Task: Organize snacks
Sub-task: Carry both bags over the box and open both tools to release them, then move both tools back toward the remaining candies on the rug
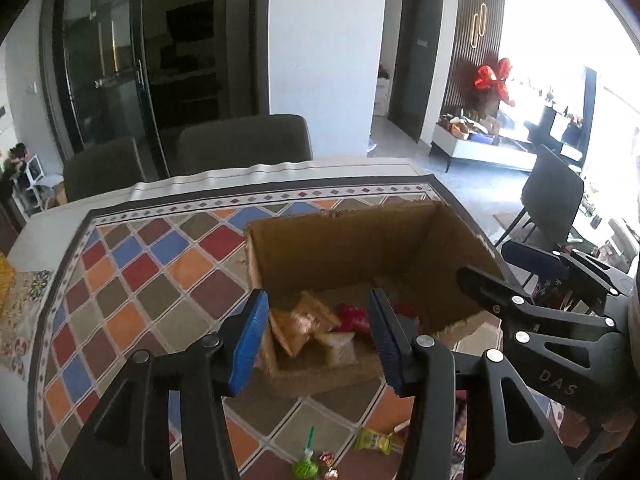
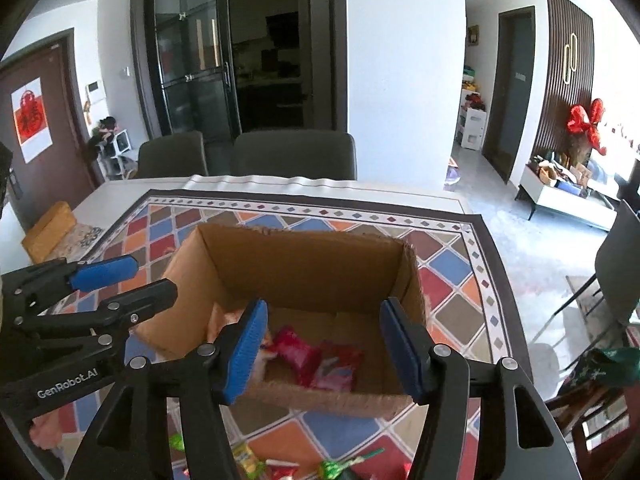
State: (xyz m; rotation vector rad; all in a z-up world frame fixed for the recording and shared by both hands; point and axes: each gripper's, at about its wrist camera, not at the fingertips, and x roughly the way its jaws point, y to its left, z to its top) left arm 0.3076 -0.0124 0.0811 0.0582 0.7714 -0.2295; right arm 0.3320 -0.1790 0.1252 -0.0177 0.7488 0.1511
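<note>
An open cardboard box (image 1: pixel 340 248) (image 2: pixel 304 268) stands on the patterned tablecloth (image 1: pixel 132 280). Tan snack packets (image 1: pixel 304 320) lie at its bottom left and red packets (image 1: pixel 352 316) (image 2: pixel 304 356) beside them. My left gripper (image 1: pixel 318 340) hangs over the box's near left corner, open, with nothing between its blue pads. Over the near wall my right gripper (image 2: pixel 322 350) stands open too, holding nothing. Each gripper also shows in the other's view: the right gripper (image 1: pixel 488 266) at the box's right side, the left gripper (image 2: pixel 136 280) at its left. Loose sweets, a green lollipop (image 1: pixel 306 466) and a yellow packet (image 1: pixel 374 440) (image 2: pixel 246 460), lie on the cloth in front of the box.
Two grey chairs (image 2: pixel 296 156) stand behind the table's far edge (image 2: pixel 280 182). A yellow bundle (image 2: pixel 48 232) lies at the table's left end. Another dark chair (image 1: pixel 552 192) stands off the right side. Cloth around the box (image 2: pixel 452 272) is bare.
</note>
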